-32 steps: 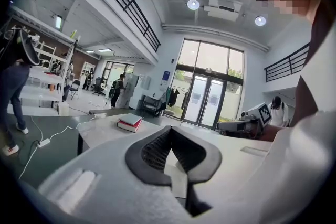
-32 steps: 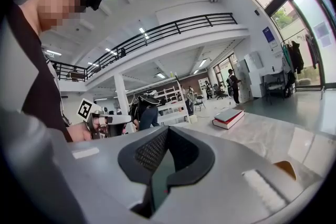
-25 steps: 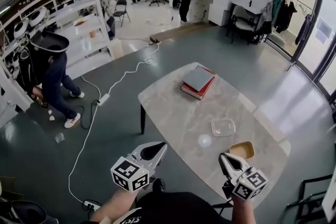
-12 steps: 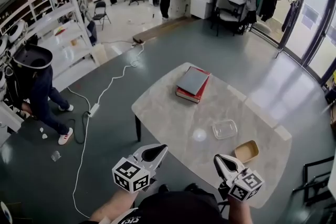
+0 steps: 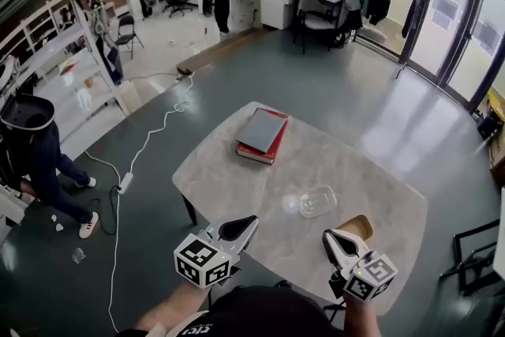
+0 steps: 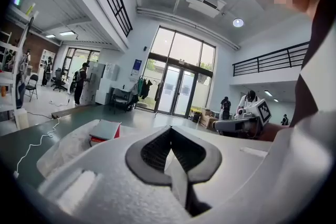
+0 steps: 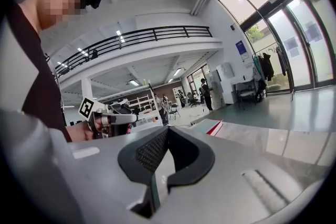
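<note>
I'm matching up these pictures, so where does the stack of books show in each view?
Head view: stack of books above centre, at the far end of the table.
Left gripper view: books left of centre.
Right gripper view: books just right of centre.
Shared landmark: the pale table under them.

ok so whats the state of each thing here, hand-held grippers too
left hand-held gripper: shut, empty
right hand-held gripper: shut, empty
clear container: upright, lidless, looks empty
tan container: upright, lidless, partly hidden by right hand-held gripper
books: closed, stacked flat, grey on red
</note>
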A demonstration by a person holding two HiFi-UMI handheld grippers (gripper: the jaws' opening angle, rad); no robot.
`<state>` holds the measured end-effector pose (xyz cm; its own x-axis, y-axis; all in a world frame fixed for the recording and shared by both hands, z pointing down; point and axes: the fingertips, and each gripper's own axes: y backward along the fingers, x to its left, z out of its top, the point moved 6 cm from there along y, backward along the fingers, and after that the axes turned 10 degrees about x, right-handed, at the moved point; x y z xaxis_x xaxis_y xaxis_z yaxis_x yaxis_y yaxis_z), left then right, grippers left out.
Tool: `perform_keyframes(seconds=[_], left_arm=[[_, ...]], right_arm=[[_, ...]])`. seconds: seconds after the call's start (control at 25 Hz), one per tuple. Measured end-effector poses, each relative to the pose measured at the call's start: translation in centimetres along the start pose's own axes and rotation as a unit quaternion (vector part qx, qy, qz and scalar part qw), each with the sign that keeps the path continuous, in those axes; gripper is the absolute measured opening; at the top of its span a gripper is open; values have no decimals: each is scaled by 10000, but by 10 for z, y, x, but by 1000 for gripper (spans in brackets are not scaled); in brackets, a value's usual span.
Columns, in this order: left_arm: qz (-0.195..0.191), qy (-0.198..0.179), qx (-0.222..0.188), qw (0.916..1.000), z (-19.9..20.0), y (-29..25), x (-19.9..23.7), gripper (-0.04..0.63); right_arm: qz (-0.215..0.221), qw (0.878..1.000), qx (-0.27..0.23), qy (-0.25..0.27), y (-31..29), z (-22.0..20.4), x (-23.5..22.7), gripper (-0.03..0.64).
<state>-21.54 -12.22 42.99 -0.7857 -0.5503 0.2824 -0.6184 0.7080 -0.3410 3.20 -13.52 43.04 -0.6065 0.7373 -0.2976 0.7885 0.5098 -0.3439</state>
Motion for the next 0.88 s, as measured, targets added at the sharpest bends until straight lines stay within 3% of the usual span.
perform_keyframes(seconds=[0.64,0.88], left_arm=[[-501,-297,565,9967,-4,-103,-62,5],[-712,-530,986,9912,-9,-139,-53,5]], right_arm=[[-491,9971,-194,-550,87,-24,-81,2],[-656,9955,-374,-571,80,-14,-94,2]])
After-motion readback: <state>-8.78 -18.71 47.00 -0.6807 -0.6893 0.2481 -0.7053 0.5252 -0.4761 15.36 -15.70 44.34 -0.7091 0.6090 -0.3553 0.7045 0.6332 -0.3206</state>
